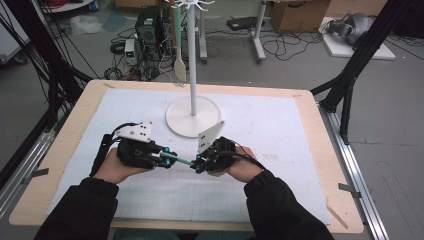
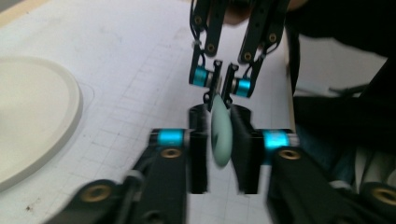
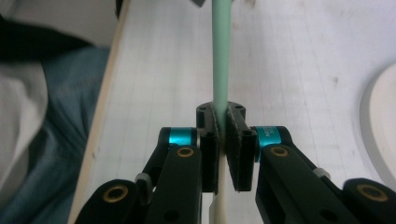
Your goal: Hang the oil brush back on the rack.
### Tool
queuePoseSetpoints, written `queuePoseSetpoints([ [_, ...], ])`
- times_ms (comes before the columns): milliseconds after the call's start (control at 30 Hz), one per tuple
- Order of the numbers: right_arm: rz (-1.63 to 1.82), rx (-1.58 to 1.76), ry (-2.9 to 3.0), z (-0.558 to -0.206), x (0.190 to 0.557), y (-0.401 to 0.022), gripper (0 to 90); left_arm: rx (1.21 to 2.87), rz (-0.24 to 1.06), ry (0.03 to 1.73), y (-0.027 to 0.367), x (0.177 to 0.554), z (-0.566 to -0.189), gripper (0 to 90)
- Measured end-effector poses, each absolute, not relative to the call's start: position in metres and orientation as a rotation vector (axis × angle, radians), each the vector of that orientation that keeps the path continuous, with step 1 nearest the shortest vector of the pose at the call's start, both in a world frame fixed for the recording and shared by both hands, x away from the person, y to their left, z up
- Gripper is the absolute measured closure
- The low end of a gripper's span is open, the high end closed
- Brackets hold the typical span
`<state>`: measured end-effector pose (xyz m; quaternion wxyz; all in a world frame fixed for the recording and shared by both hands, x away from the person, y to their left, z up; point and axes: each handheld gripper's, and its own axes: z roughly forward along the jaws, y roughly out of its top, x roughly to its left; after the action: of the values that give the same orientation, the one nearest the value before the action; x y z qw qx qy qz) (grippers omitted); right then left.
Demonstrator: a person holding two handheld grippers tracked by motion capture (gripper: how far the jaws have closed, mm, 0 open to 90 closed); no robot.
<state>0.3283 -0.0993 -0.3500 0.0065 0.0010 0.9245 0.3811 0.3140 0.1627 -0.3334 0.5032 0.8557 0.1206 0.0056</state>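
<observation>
Right gripper (image 3: 223,140), lower centre of its own view: jaws clamped on the thin handle of a pale green utensil (image 3: 220,56), which runs straight up to the top edge. Left gripper (image 2: 219,149), bottom centre of its view: jaws flank the utensil's broad end; contact cannot be told through blur. High view: utensil spans both grippers, centre frame, below white stand base (image 1: 175,117).

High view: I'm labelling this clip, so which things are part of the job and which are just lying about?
In the job:
- green utensil
- left hand-held gripper
- right hand-held gripper
- white hanging stand

Lying about:
- cardboard box
- floor cables
</observation>
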Motion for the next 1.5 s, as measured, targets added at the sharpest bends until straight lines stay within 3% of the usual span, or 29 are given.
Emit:
queuePoseSetpoints([
  [267, 1.338, 0.066, 2.835, -0.349, 0.331, -0.097, 84.8, 2.012, 0.012, 0.332, 0.165, 0.315, -0.333, 70.6],
  [400, 1.381, 0.073, 2.819, -0.349, 0.333, -0.096, 84.7, 1.996, 0.000, 0.335, 0.164, 0.316, -0.332, 79.8],
  [533, 1.370, 0.073, 2.819, -0.351, 0.332, -0.093, 84.3, 2.003, -0.008, 0.318, 0.164, 0.316, -0.332, 82.6],
  [933, 1.304, 0.083, 2.825, -0.352, 0.330, -0.092, 80.5, 2.028, 0.010, 0.320, 0.161, 0.315, -0.333, 83.1],
  [1133, 1.289, 0.053, 2.840, -0.354, 0.330, -0.089, 84.3, 2.029, 0.003, 0.311, 0.159, 0.315, -0.333, 82.7],
  [1200, 1.308, 0.056, 2.842, -0.355, 0.331, -0.089, 84.7, 2.020, 0.015, 0.323, 0.161, 0.315, -0.333, 80.7],
  [1500, 1.436, 0.178, 2.801, -0.350, 0.343, -0.103, 84.8, 1.982, 0.106, 0.430, 0.175, 0.315, -0.340, 56.1],
])
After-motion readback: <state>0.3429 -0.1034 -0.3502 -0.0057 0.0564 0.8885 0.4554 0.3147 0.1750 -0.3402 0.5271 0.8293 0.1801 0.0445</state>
